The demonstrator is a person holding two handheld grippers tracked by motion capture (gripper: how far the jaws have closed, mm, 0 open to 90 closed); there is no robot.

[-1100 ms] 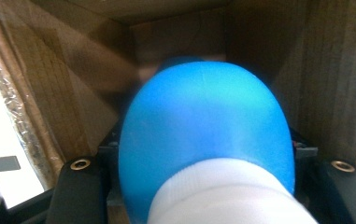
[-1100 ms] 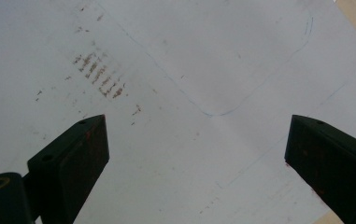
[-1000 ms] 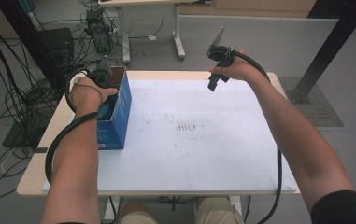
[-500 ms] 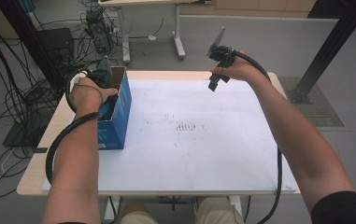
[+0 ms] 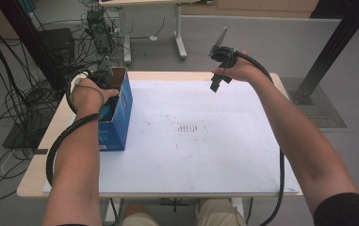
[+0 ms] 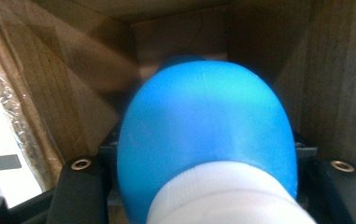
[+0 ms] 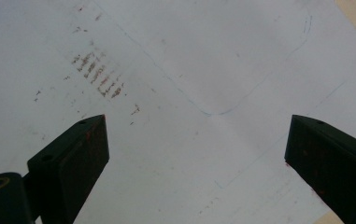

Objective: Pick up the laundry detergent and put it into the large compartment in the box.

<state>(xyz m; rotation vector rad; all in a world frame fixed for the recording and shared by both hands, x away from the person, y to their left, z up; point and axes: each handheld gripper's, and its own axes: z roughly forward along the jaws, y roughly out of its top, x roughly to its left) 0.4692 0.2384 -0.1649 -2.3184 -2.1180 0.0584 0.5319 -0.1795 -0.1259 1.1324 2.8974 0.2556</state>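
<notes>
Blue ball point(image 6: 208, 140), with a white part at its near end, sits between the jaws of the left tool point(image 5: 102, 89), which is pushed down into the open top of the blue box point(image 5: 120, 117). In the left gripper view the brown cardboard walls point(image 6: 63, 84) close in on all sides, so the ball is well inside the box, though I cannot tell whether it rests on the bottom. The jaws are drawn in against the ball's flanks and seem to grip it; that hold is probably why it stays centred rather than rolling against a wall. Whether it is being set in or drawn out, the pictures do not say.

The box stands at the left edge of the desk point(image 5: 36, 183), just beside the white sheet point(image 5: 205, 155). It may be placed there to keep the middle free and put its mouth straight under the left hand point(image 5: 87, 96).

The right tool point(image 5: 217, 80) is held above the far edge of the sheet, well apart from the box. Its jaws stand wide with nothing between them; the right gripper view looks down past them onto smudged paper point(image 7: 96, 72). I judge it is parked there to stay out of the way while the left hand works.
</notes>
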